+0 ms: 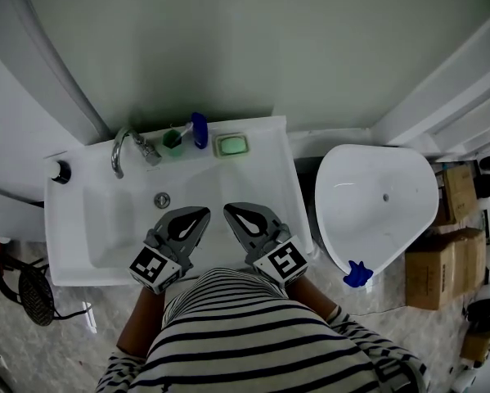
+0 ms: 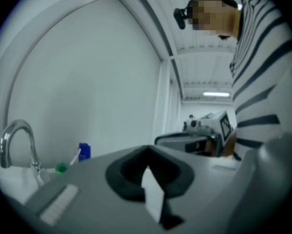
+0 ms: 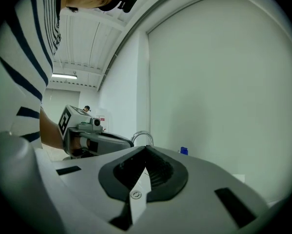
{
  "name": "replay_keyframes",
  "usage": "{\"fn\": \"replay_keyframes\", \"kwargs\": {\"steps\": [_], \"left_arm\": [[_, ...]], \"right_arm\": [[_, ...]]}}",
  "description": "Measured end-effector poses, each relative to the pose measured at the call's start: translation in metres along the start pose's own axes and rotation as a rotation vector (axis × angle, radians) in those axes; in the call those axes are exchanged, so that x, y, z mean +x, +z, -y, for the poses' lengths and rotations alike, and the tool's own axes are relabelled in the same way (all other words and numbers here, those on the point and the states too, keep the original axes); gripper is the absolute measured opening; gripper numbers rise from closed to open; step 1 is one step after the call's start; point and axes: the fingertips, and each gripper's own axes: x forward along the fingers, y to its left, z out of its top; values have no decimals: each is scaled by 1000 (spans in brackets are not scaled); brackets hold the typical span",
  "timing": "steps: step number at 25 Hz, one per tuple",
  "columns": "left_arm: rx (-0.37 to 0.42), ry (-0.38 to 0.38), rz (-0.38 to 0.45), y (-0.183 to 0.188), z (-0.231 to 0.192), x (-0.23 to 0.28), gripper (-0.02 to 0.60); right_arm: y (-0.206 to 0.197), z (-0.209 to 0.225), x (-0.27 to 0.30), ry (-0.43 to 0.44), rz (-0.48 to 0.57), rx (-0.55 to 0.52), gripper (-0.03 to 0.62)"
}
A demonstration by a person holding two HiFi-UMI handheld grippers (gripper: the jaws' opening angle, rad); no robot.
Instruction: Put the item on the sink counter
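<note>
Both tongs are shut and empty. The left gripper (image 1: 202, 212) has its jaws pressed together with nothing between them, and so does the right gripper (image 1: 229, 209). They hover side by side over the front half of the sink (image 1: 287, 188), close to the person's striped shirt (image 1: 253, 326). Their tips angle slightly toward each other and point at the back wall.

The things on the counter stand in a row on the sink's back ledge, well apart from both grippers. The soap dish (image 1: 231, 144) is the one furthest right. It lies flat, its long axis runs left to right along the ledge, and a pale green bar of soap sits in it. Just to its left is a blue bottle (image 1: 199, 129), which is long and narrow. In the head view its long axis runs from the basin edge toward the wall. Next to that is a green cup (image 1: 173, 139) with a toothbrush (image 2: 75, 156) in it. The toothbrush leans toward the blue bottle with its head uppermost. The pictures do not show which of these is the task's item.

The tap (image 1: 122, 150) curves over the basin at the left end of the ledge, and the drain (image 1: 162, 200) is below it. A white toilet (image 1: 375, 199) stands to the right of the sink, with cardboard boxes (image 1: 445, 256) beyond it.
</note>
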Motion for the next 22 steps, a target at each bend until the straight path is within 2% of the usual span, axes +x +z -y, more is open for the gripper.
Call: {"fn": "replay_keyframes", "kwargs": {"steps": [4,9,22], "left_arm": [[-3,4,-11,0,-1,0,6],[2,-3,-24,0,2,2,6],[20,-13,-21,0,1,-2,6]], "right_arm": [[-4,6,3,-14,-10,-37,6],[-15,13,-1,-37,-45,13,6],[-4,10,2,-31,-12,2,6]]}}
